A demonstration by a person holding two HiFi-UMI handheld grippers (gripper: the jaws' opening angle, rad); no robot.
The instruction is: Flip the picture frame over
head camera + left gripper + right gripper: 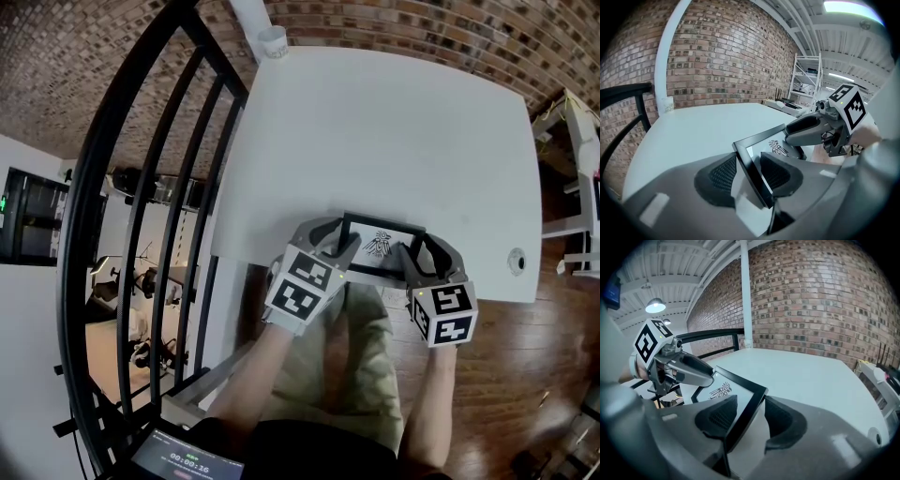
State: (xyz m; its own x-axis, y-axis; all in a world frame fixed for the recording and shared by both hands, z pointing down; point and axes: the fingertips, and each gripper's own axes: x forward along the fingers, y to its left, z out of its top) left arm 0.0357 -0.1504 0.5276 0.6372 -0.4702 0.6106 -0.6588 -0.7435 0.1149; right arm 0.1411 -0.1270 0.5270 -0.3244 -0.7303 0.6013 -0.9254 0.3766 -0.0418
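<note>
The picture frame lies at the near edge of the worktop, in the lower centre of the head view. The left gripper is at its left end and the right gripper at its right end (each has one frame edge between its fingers). A railing stands left of the worktop, and a small cup is at the far corner, top of the picture.

The black rectangular picture frame has a smooth border and a glossy-looking pane over white paper. Under it the white tabletop is smooth and matt. Beyond that tabletop the red-brown brick wall is rough and the dark wooden floor is glossy.
</note>
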